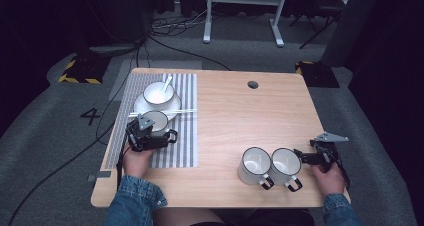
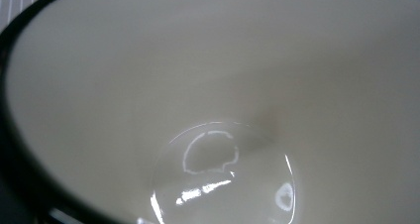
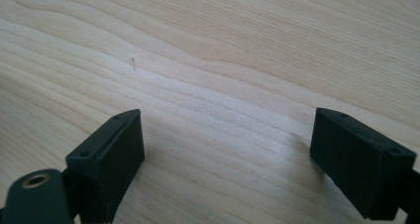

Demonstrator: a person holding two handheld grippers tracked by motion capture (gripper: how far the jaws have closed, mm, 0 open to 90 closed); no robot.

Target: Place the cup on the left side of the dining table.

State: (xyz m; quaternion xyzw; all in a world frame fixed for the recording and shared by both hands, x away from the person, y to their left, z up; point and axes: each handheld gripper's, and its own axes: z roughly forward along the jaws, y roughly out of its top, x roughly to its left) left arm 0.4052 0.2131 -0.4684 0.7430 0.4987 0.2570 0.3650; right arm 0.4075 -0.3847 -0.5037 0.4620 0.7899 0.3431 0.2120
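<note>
on the left side of the wooden table (image 1: 225, 121) lies a striped mat (image 1: 182, 136). the mat's left edge runs close along the table's left edge, so there is little bare wood on that side. at the far end of the mat sits a white bowl (image 1: 159, 92) on a plate (image 1: 172, 108), with a spoon (image 1: 166, 84) standing in the bowl. white chopsticks (image 1: 185, 111) lie across the near rim of the plate.

just in front of the plate is a white mug with a dark rim (image 1: 159, 120). the left gripper (image 1: 150, 136) is right at this mug, and the mug's handle sticks out to the right of it. in the left gripper view the camera looks straight into the mug (image 2: 223, 110), all creamy white inside with the dark rim curving down the left. the jaws are hidden, so you cannot tell if they are pinched or apart.

the middle of the table is bare wood with lots of room to move.

near the front edge on the right stand two more white mugs (image 1: 270, 166), touching side by side, handles pointing to the front. the right gripper (image 1: 307, 157) is just beside the right one, close to the table's right edge. in the right gripper view its jaws stand wide apart over bare wood (image 3: 223, 60), holding nothing.
</note>
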